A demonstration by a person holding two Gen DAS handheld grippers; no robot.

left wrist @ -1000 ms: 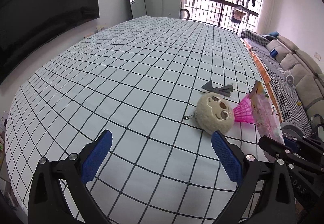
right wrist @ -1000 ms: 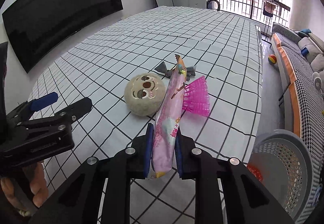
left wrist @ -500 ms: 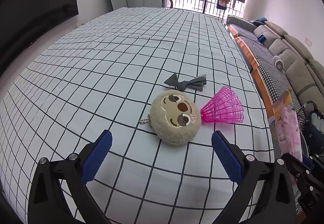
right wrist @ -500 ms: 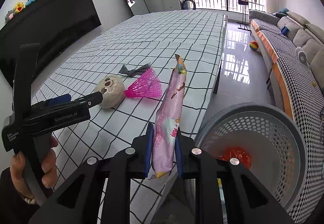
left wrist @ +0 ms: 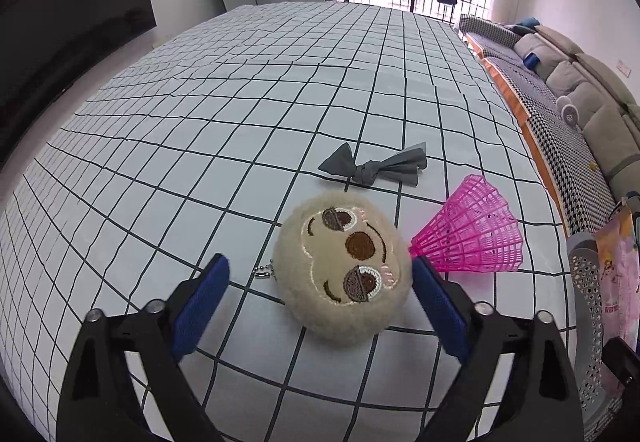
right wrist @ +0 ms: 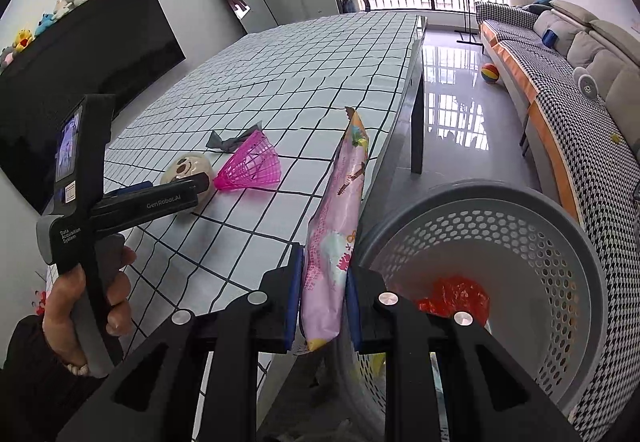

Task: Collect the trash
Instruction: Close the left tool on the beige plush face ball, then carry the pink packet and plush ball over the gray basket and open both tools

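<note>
My right gripper point(right wrist: 322, 296) is shut on a pink snack wrapper point(right wrist: 338, 226) and holds it upright off the table edge, beside the rim of a grey perforated bin point(right wrist: 560, 282) that holds red trash point(right wrist: 454, 296). My left gripper point(left wrist: 320, 282) is open, its blue pads on either side of a round beige plush sloth face point(left wrist: 344, 266) on the checked tablecloth. A pink shuttlecock point(left wrist: 472, 234) lies just right of the plush and a grey bow point(left wrist: 372, 166) lies behind it. The wrapper point(left wrist: 618, 274) and bin point(left wrist: 588, 298) also show at the left wrist view's right edge.
The checked table point(left wrist: 240, 102) stretches far back. A black TV point(right wrist: 92, 70) is on the left wall. A sofa point(right wrist: 580, 54) runs along the right, with a ball point(right wrist: 490, 73) on the glossy floor. The left gripper's handle point(right wrist: 92, 202) shows in the right wrist view.
My right gripper has carried the wrapper off the table to the bin's rim. My left gripper has moved forward so that its open fingers flank the plush.
</note>
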